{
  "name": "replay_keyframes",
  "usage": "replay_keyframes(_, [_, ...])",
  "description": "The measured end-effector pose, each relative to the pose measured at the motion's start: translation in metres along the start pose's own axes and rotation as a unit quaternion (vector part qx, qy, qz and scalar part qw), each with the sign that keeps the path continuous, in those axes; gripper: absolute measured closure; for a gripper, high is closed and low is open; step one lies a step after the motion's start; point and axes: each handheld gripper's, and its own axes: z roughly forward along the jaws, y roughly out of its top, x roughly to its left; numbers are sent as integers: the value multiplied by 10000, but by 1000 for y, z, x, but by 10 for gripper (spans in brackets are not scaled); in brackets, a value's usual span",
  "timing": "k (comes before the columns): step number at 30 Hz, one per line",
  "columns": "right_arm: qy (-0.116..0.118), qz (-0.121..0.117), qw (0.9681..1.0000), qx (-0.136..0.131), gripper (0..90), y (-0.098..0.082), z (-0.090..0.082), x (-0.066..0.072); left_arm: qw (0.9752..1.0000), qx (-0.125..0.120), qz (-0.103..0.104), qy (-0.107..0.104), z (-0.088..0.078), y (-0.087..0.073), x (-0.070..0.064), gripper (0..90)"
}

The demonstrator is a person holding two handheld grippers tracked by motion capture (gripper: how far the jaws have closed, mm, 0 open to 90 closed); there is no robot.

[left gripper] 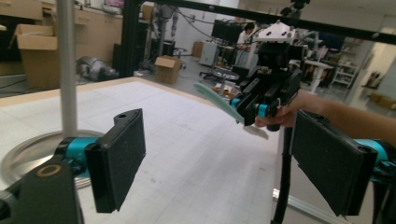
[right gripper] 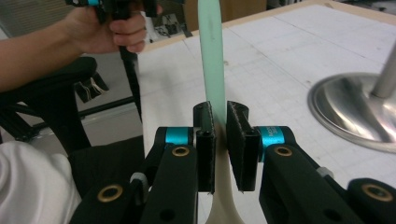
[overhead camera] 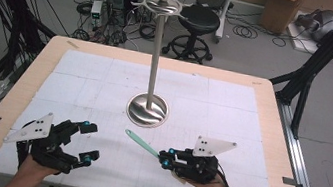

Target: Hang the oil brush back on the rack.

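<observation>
The right gripper (overhead camera: 165, 157) was clamped on a mint-green spoon (overhead camera: 141, 143) near the tabletop's front edge, its handle pointing away toward the metal stand (overhead camera: 147, 109) at the centre. The left gripper (overhead camera: 88, 141) hung wide open, empty.

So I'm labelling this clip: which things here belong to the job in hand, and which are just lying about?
In the job, as far as I can judge:
- green spatula, clamped in the right tool
- metal stand, probably its hanger
- left tool, open, waiting

Lying about:
- stool
- cardboard box
- floor cables
</observation>
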Motion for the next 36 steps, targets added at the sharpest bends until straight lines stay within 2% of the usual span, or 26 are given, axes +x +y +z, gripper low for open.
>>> replay_keyframes(5, [139,-95,9998,-90,819,5,5,5,9999,18,-18,-135,11,2,-1,183])
replay_keyframes(8, [297,-139,9992,-218,819,9,9,9,9995,5,-23,-310,21,4,-4,185])
replay_keyframes(10, [324,-157,9991,-245,819,10,10,10,9994,-20,-45,-331,23,5,-4,187])
replay_keyframes(13, [434,-143,9983,-375,819,14,12,12,9989,-92,-83,-450,29,5,-6,198])
replay_keyframes(14, [453,-155,9981,-397,819,14,12,12,9982,-120,-126,-572,34,6,-7,207])
replay_keyframes(19, [536,-151,9974,-466,818,16,14,13,9972,-75,-123,-730,43,8,-10,234])
replay_keyframes(25, [635,-190,9963,-544,818,19,18,15,9954,-221,-209,-912,52,10,-10,303])
replay_keyframes(26, [649,-194,9962,-552,818,20,19,16,9944,-295,-246,-986,55,10,-10,344])
replay_keyframes(36, [852,-149,9940,-669,818,23,21,17,9908,-425,-225,-1267,56,10,-9,503])
